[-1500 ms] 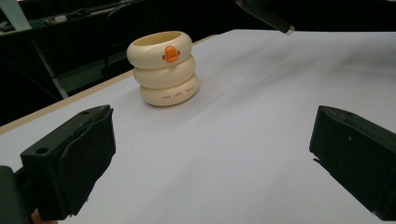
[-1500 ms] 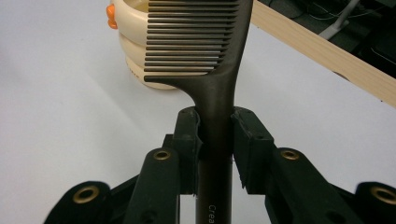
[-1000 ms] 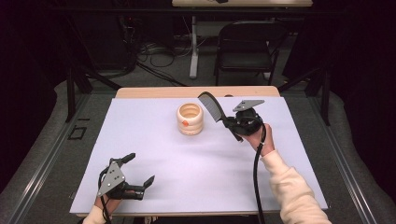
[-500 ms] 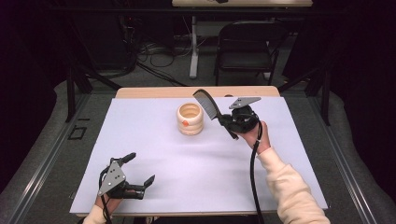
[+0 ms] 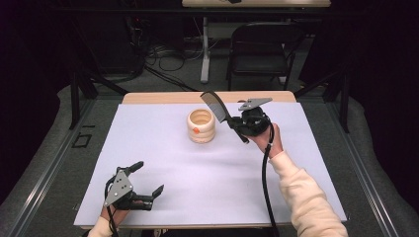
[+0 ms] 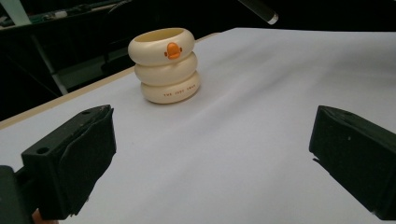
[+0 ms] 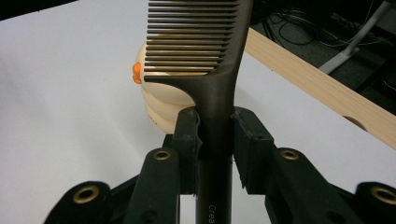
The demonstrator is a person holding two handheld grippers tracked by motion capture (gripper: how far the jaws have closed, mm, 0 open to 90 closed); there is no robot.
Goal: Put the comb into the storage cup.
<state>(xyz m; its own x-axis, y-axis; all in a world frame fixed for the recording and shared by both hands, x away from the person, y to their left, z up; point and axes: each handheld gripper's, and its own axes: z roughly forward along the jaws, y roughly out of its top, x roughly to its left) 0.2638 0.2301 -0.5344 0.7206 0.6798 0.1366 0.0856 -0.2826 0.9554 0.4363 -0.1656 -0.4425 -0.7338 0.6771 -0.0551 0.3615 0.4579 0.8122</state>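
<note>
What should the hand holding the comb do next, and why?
Probably carry the comb a little further over the cream ringed cup and tip it upright. The right gripper clamps its handle, the toothed end hangs just beside the cup's open top, and the left gripper rests open, far off.

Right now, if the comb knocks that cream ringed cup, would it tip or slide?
The cup looks squat with a broad base, so it would probably slide rather than tip. Its glossy rounded rings suggest a slippery hold. The comb, clamped in the right gripper, looks stiff, so it would likely push firmly.
</note>
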